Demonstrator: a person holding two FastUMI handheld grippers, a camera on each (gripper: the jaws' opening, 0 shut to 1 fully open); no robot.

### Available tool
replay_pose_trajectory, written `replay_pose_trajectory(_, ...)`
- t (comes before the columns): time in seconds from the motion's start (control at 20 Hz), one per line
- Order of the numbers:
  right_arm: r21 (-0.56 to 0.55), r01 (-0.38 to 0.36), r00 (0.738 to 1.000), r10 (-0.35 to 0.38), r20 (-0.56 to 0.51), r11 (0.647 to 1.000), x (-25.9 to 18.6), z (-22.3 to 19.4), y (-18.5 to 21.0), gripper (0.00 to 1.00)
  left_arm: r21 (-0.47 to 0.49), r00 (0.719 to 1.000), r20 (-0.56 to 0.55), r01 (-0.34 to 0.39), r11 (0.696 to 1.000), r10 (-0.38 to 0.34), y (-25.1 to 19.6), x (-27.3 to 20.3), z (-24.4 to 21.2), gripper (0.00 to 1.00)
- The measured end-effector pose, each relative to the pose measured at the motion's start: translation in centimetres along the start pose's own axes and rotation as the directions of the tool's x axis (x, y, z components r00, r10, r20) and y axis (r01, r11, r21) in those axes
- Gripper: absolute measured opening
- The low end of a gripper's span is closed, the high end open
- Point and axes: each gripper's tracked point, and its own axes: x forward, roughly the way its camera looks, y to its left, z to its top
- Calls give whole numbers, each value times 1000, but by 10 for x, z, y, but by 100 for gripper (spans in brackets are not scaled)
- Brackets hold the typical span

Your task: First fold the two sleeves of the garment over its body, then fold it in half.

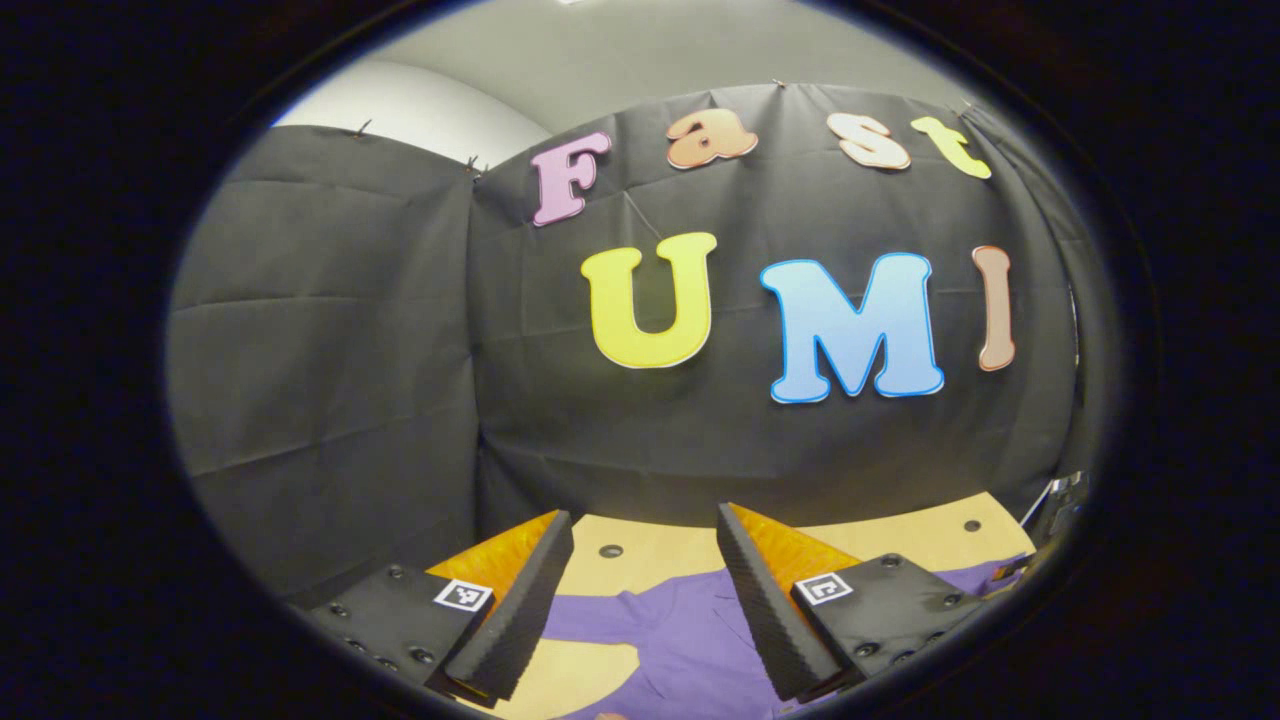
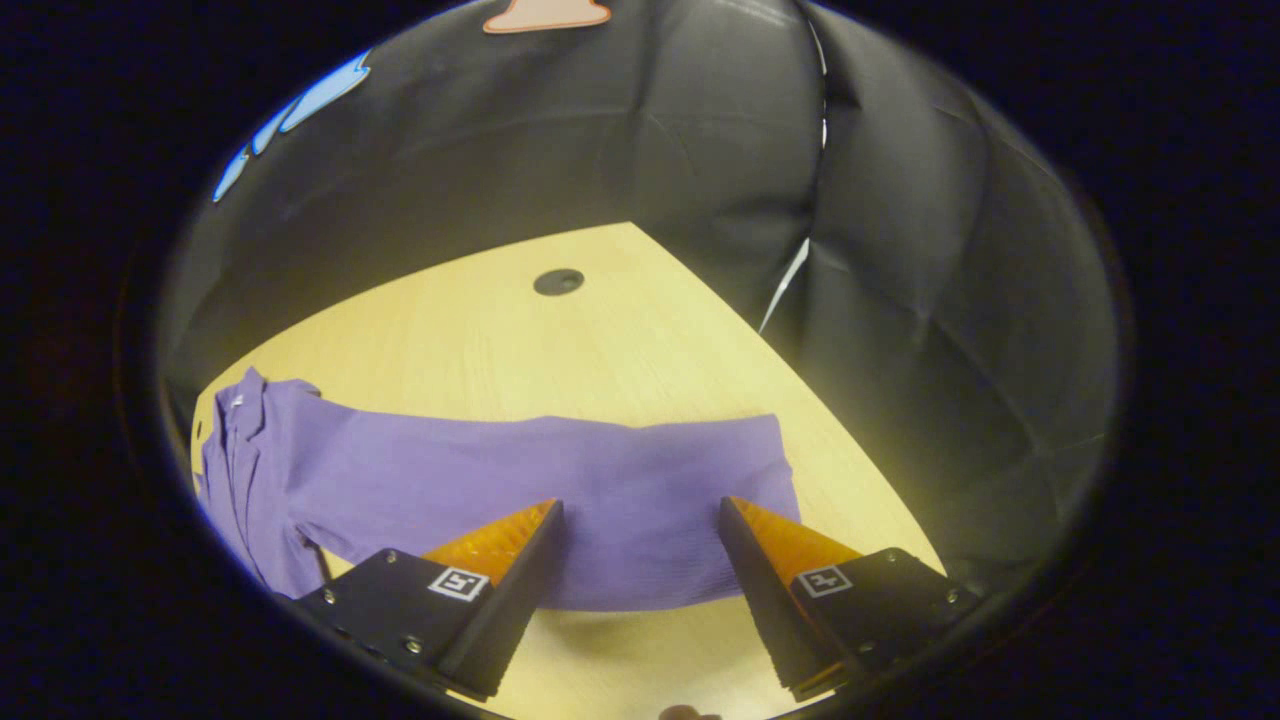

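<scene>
Both tools stood with fingers spread and empty, the left gripper [image 1: 645,590] raised above the purple garment [image 1: 690,640] on the wooden table [image 1: 900,540], the right gripper [image 2: 640,570] poised over its sleeve [image 2: 620,490] just ahead

I read the left gripper view as riding low, nearly level, facing the booth's back wall. My right gripper view tilts downward, nearer the light wooden table [image 2: 600,340]. Both share the flat purple garment [image 1: 690,640].
</scene>
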Motion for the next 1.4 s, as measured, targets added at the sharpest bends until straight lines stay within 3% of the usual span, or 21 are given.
replay_pose_trajectory(0.1,5,-4,999,4,-43,1000,6,-9,1,96,4,1000,-4,-13,1000,13,2,-1,1,92)
replay_pose_trajectory(0.25,65,1,1000,0,-17,998,7,-5,2,95,1,1000,0,-27,1000,27,1,-4,2,92)
replay_pose_trajectory(0.4,46,-15,1000,16,-13,999,9,-6,8,96,-2,999,4,-35,999,35,1,-6,5,94)
replay_pose_trajectory(0.5,26,-51,999,51,2,998,8,-5,14,81,-6,999,2,-33,999,33,1,-8,4,95)
replay_pose_trajectory(0.7,119,-83,996,87,-34,989,10,-5,34,14,0,1000,1,-29,1000,29,5,-9,4,97)
replay_pose_trajectory(0.8,208,-87,992,103,-67,974,13,-3,33,10,-1,1000,-1,-23,1000,23,5,-10,2,97)
replay_pose_trajectory(0.85,251,-85,990,109,-83,964,10,-3,32,2,-1,1000,-3,-19,1000,19,6,-10,1,97)
replay_pose_trajectory(1.1,282,-98,992,116,-50,954,-3,14,39,2,-2,1000,-3,4,1000,-4,12,-12,1,96)
replay_pose_trajectory(1.4,162,-238,971,229,71,958,-55,63,125,2,-17,1000,-3,25,1000,-25,24,-12,-2,97)
